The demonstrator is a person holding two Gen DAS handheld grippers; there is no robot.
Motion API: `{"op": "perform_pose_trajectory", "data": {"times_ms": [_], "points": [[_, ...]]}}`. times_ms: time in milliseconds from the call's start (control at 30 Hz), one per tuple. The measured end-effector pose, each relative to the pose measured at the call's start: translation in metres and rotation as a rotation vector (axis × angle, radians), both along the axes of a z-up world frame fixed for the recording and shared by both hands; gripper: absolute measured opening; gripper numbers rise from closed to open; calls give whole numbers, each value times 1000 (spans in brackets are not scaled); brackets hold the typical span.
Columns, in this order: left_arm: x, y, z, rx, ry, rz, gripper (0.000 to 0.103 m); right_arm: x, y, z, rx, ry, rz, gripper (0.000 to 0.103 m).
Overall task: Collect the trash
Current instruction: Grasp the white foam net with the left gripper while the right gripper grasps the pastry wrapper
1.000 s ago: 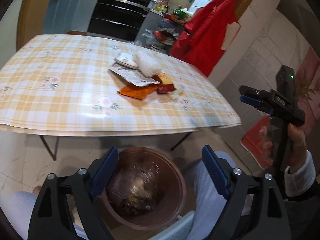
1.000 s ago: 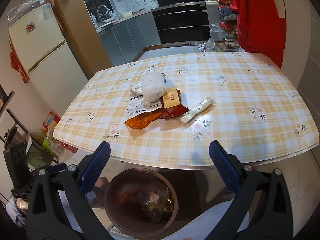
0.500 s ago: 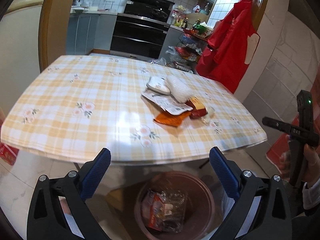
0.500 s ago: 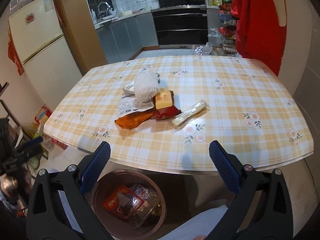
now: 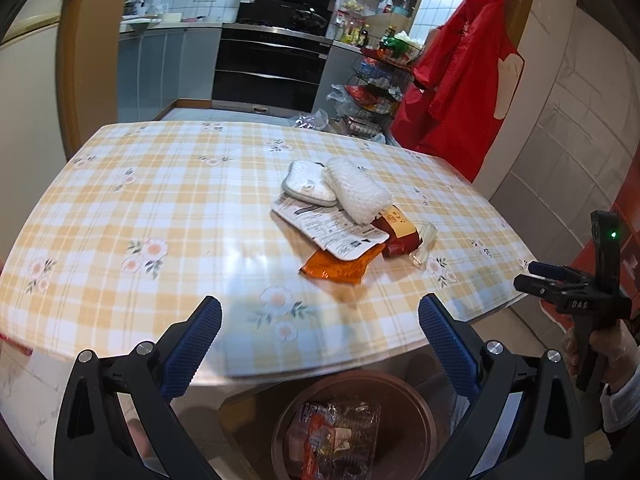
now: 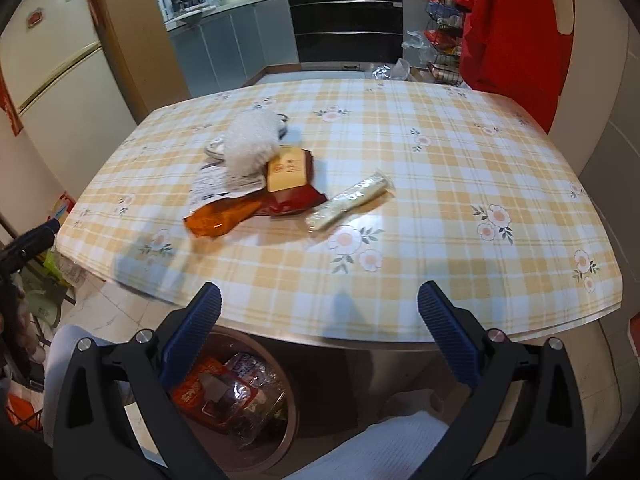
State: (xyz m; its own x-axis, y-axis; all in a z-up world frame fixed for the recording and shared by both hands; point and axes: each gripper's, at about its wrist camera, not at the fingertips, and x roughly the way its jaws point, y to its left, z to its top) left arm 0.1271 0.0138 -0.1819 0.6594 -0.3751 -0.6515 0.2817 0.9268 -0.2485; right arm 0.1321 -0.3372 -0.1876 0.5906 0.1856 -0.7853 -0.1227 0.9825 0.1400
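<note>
The counter (image 5: 120,208) wears a yellow plaid cloth with flowers. Below its near edge, on the floor, stands a round brown bin (image 5: 354,426) holding crumpled clear plastic and a red-orange wrapper.

The trash lies in one heap near the middle of the counter, toward the right side in the left wrist view. A roll of white bubble wrap (image 5: 358,190) rests on top, beside a flat white pouch (image 5: 308,184). Under them lies a printed white packet (image 5: 332,232), its corner over an orange wrapper (image 5: 340,266) nearest the front edge. A dark red pack with a yellow label (image 6: 290,184) touches the bubble wrap, and a long clear sleeve (image 6: 348,202) lies just beside it, on the right in the right wrist view.

The left gripper (image 5: 320,344) is spread wide and holds nothing, hanging over the near edge above the bin. The right gripper (image 6: 318,330) is likewise wide apart and empty, above the near edge.

Compared with a second ago, both cameras have risen and tipped forward: the bin has slid lower in view and more of the counter shows. The heap has not moved.
</note>
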Motion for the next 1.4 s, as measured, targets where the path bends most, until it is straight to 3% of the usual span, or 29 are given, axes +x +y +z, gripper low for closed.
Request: {"op": "perform_pose_trajectory", "data": {"times_ms": [233,367,533,733,767,833,867,900,967,1167,1200,1400], "points": [[58,-43,1,-21,33,-49,96,33,-15,-24,14,38,-14,97],[110,-76,-5,-47,76,-69,89,52,-19,-37,25,59,-17,97],[173,-108,-24,-98,156,-55,87,76,-24,-49,42,79,-20,97],[224,-123,-53,-93,232,0,87,105,-20,-57,37,86,9,97],[228,-123,-57,-94,239,0,85,110,-19,-58,39,88,14,97],[233,-123,-63,-98,251,-8,66,117,-16,-60,39,90,22,97],[234,-122,-64,-98,256,-13,40,121,-15,-61,39,90,27,97],[234,-121,-66,-97,261,-16,30,125,-13,-61,38,90,33,97],[229,-114,-63,-118,244,-26,21,133,-8,-63,43,91,51,96],[205,-92,-30,-145,135,-58,17,158,15,-65,56,89,107,94],[201,-89,-24,-146,121,-57,17,162,20,-65,59,89,116,90],[171,-61,6,-102,23,-44,17,191,46,-73,70,114,144,84]]}}
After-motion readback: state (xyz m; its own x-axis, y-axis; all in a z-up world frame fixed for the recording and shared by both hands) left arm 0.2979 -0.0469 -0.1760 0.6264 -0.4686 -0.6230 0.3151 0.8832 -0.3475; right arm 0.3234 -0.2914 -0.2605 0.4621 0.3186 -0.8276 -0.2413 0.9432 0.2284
